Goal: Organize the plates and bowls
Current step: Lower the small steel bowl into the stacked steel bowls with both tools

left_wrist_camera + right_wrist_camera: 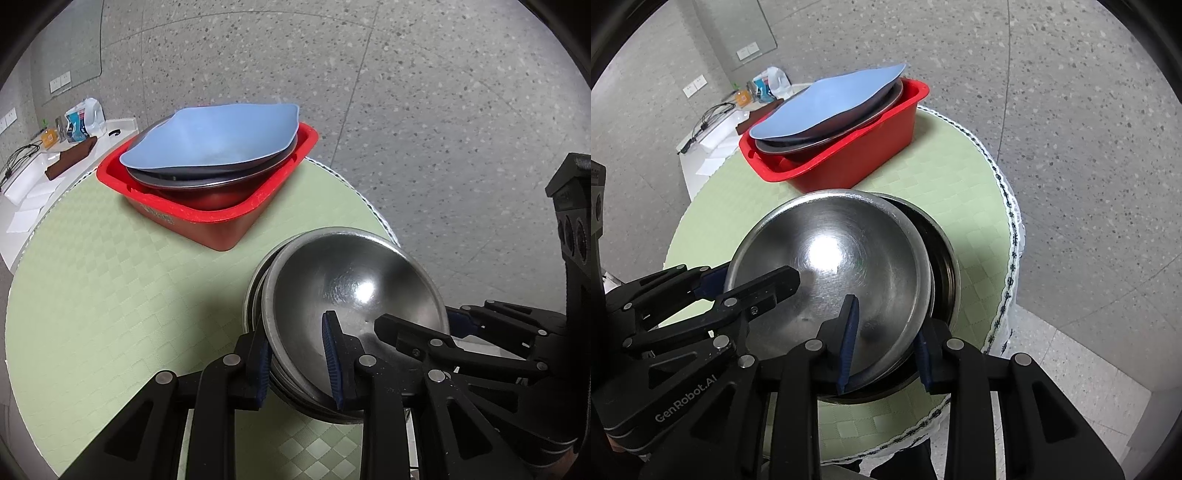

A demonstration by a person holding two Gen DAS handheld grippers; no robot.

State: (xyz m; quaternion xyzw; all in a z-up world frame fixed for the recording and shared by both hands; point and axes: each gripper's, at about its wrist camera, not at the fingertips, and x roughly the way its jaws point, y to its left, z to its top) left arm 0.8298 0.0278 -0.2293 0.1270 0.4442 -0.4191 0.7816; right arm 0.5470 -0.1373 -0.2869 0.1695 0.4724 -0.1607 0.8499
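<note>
From my left wrist camera I see a shiny metal bowl (351,291) sitting tilted on top of a stack of metal bowls (255,295) at the near right part of the round table (110,277). My left gripper (297,360) points down at it. Its jaws sit a small way apart, one finger outside the top bowl's rim and one finger (332,365) inside. I cannot tell if the pads press on the rim. My right gripper (424,332) comes in from the right and reaches over the far rim of the same bowl. Behind is a red tub (258,206) with plates inside and a blue plate (214,136) on top. The table has a pale green checked cover. The floor is grey and speckled.

From my right wrist camera the same bowl (831,266) looks bright in the middle and leans over the stack (945,266) under it. My right gripper (884,345) points down, its jaws a little apart, straddling the near rim. I cannot tell if it is gripping. My left gripper (753,280) comes in from the left. The red tub (857,155) is farther back, and a white counter (713,144) with small things is beyond it.
</note>
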